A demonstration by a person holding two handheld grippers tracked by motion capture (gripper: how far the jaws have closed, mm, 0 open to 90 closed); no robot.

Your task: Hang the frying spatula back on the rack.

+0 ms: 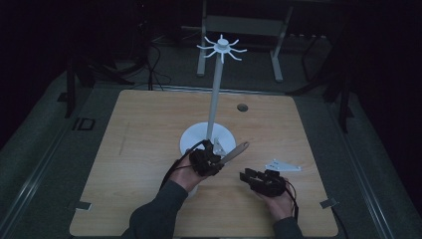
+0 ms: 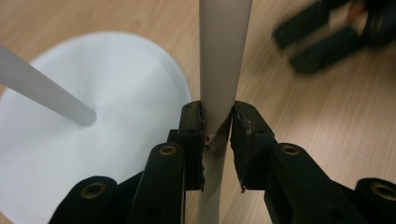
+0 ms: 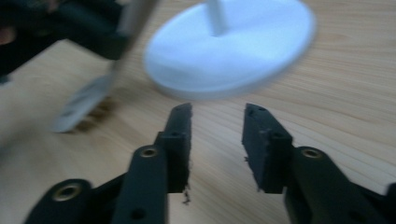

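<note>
Pale wood covers the counter (image 1: 149,149) where we work, with a white stand (image 1: 207,137) on it: a round base, a tall pole and a ring of hooks at the top. Our left claw (image 1: 220,158) is clamped tight on the handle of a light grey utensil (image 1: 237,150); in the left gripper view the handle (image 2: 223,70) runs straight up between the two pads, which press on it from both sides, just beside the stand's base (image 2: 93,154). From above, the utensil juts out to the right of that claw, tilted up over the counter near the base. Our right claw (image 1: 245,176) sits close by to the right, apart from the utensil; in the right gripper view its jaws stand partly apart with only bare wood between them, holding nothing (image 3: 217,140).
</note>
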